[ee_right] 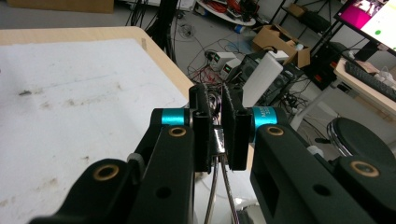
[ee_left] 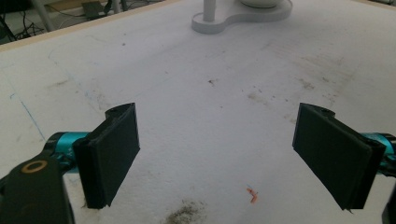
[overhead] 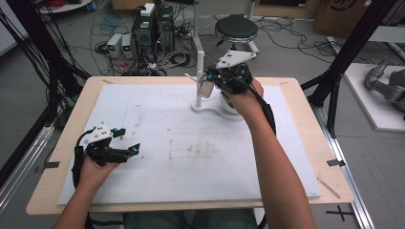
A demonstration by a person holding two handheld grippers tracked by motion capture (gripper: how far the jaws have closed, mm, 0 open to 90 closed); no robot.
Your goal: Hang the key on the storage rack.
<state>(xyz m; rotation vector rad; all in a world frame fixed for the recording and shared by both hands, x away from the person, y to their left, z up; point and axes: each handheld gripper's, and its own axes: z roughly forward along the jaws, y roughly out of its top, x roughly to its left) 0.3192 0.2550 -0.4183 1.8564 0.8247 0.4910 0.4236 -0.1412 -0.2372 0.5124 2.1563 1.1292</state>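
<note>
The right gripper point(overhead: 208, 82) is raised beside the white stand point(overhead: 199, 71) at the table's far edge, jaws pinched on a thin metal piece point(ee_right: 218, 140); its own view shows wires hanging from it. The left gripper point(ee_left: 217, 154) rests wide open, holding nothing, above the white mat point(ee_left: 201, 93)

Grey floor point(overhead: 296, 52) strewn with cables, computer towers point(overhead: 153, 24), black stool point(overhead: 236, 27), cardboard boxes point(ee_right: 280, 39).

A light wooden table point(overhead: 90, 90) carries a white foam sheet point(overhead: 181, 143) that covers nearly its whole top, stained with brownish smudges at the middle. A white stand point(overhead: 206, 106) rests on the sheet near the far edge.
</note>
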